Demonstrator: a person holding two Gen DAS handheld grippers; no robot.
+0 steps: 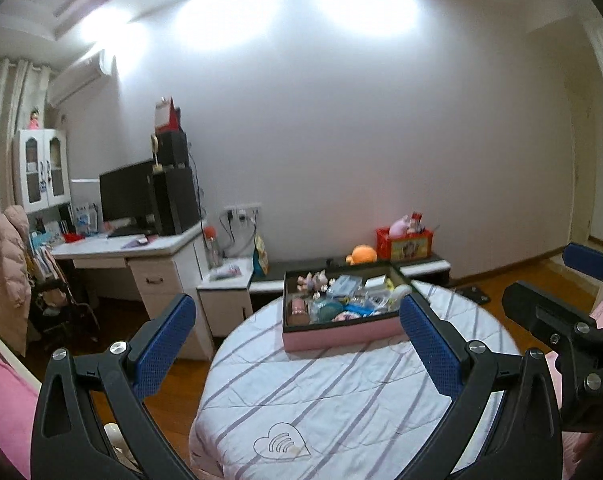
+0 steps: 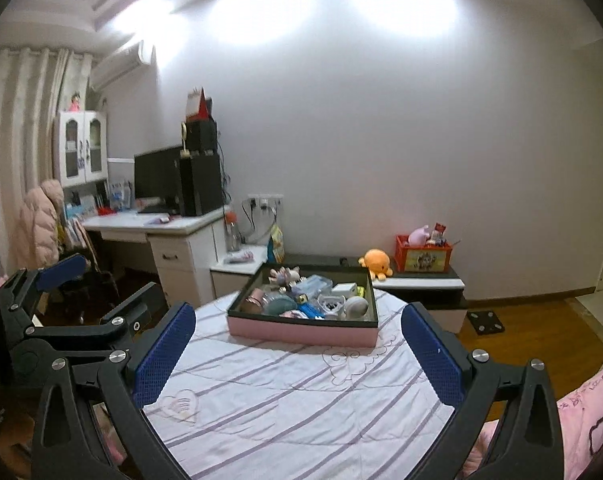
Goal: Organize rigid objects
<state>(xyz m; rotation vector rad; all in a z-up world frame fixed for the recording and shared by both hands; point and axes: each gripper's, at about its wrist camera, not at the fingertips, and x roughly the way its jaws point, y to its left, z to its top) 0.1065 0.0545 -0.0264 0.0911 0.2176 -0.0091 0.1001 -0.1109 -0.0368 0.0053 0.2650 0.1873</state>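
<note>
A pink box with a dark rim (image 1: 341, 332) (image 2: 301, 331) sits at the far end of a striped bed cover (image 1: 333, 392) (image 2: 285, 392). It is full of several small items: figurines (image 2: 286, 276), a teal pouch (image 2: 279, 305), a white egg-shaped object (image 2: 356, 307). My left gripper (image 1: 297, 320) is open with nothing between its blue pads, well short of the box. My right gripper (image 2: 297, 328) is open and empty too, also back from the box. Each gripper shows at the edge of the other's view.
A white desk (image 2: 157, 224) with a monitor and speaker stands at the left. A low cabinet (image 2: 421, 276) beyond the bed carries an orange plush toy (image 2: 375, 262) and a red box (image 2: 421, 254). Wooden floor with a black scale (image 2: 485, 322) lies right.
</note>
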